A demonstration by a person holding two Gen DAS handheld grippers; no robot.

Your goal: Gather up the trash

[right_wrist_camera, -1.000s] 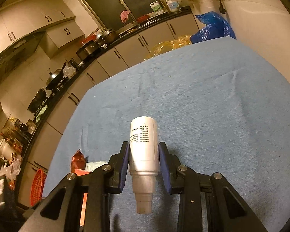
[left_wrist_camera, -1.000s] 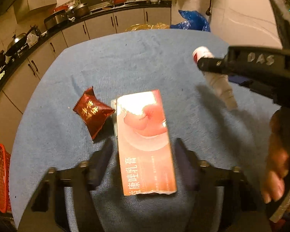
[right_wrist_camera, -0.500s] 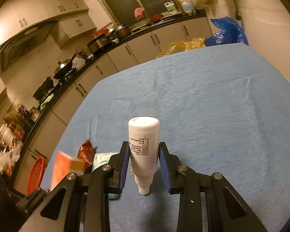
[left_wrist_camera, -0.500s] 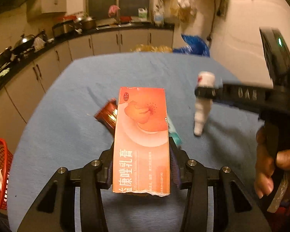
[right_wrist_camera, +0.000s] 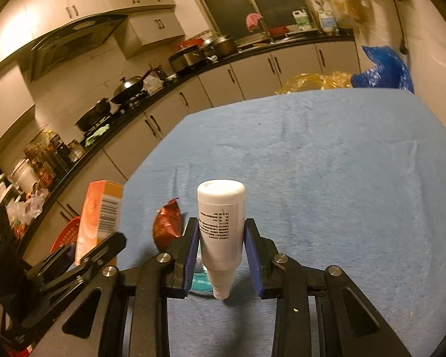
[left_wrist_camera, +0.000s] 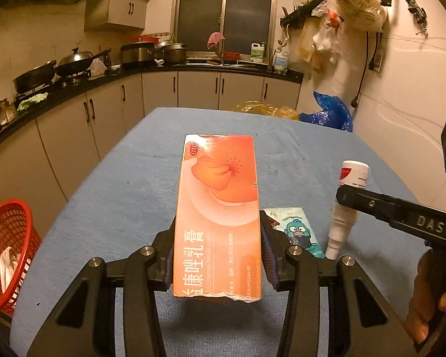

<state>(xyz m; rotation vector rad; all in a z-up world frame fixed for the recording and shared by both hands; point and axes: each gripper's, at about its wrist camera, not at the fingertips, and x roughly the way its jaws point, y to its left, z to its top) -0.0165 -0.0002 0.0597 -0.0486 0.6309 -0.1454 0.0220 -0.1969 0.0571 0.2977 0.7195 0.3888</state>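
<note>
My left gripper (left_wrist_camera: 217, 255) jaws clamp the box (left_wrist_camera: 218, 217) and my right gripper (right_wrist_camera: 221, 253) jaws pinch the bottle (right_wrist_camera: 220, 223), both lifted off the tabletop (right_wrist_camera: 327, 178) for carrying to the basket (left_wrist_camera: 6, 250) off its left edge.

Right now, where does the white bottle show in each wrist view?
Left wrist: white bottle at right, nozzle down, gripped by the right tongs.
Right wrist: white bottle at centre, between the pads.
Shared landmark: blue bag past the table's far edge.
</note>
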